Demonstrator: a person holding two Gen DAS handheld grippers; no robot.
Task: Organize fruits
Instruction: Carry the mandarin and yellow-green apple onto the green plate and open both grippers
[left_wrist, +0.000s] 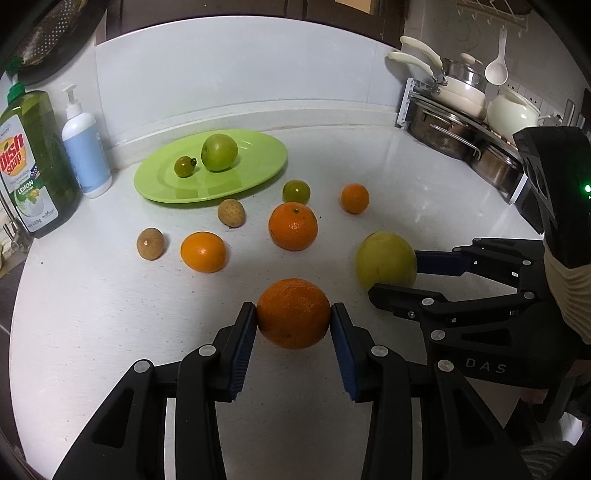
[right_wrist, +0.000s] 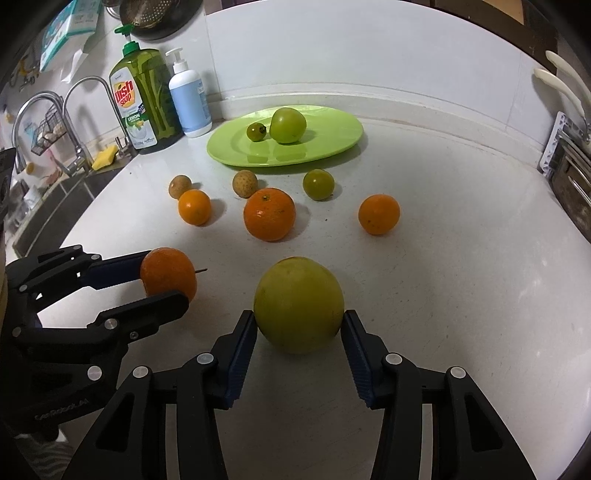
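Note:
My left gripper (left_wrist: 293, 314) is shut on a rough orange (left_wrist: 293, 306), both blue pads pressing its sides just above the white counter. Beside it, my right gripper (right_wrist: 299, 317) is shut on a large yellow-green fruit (right_wrist: 299, 302). The right wrist view shows the left gripper (right_wrist: 166, 278) and its orange (right_wrist: 168, 271) at the left. A lime-green plate (left_wrist: 258, 177) at the back holds a big green fruit (left_wrist: 219, 152) and a small one (left_wrist: 185, 166). Loose on the counter lie three oranges, the biggest (left_wrist: 293, 226) in the middle, a small green fruit (left_wrist: 296, 192) and two brown fruits (left_wrist: 231, 213).
A green dish-soap bottle (left_wrist: 29, 162) and a white pump bottle (left_wrist: 85, 147) stand left of the plate by the wall. Pots and pans on a rack (left_wrist: 461, 122) fill the back right. A sink with taps (right_wrist: 74, 122) lies beyond the counter's left edge.

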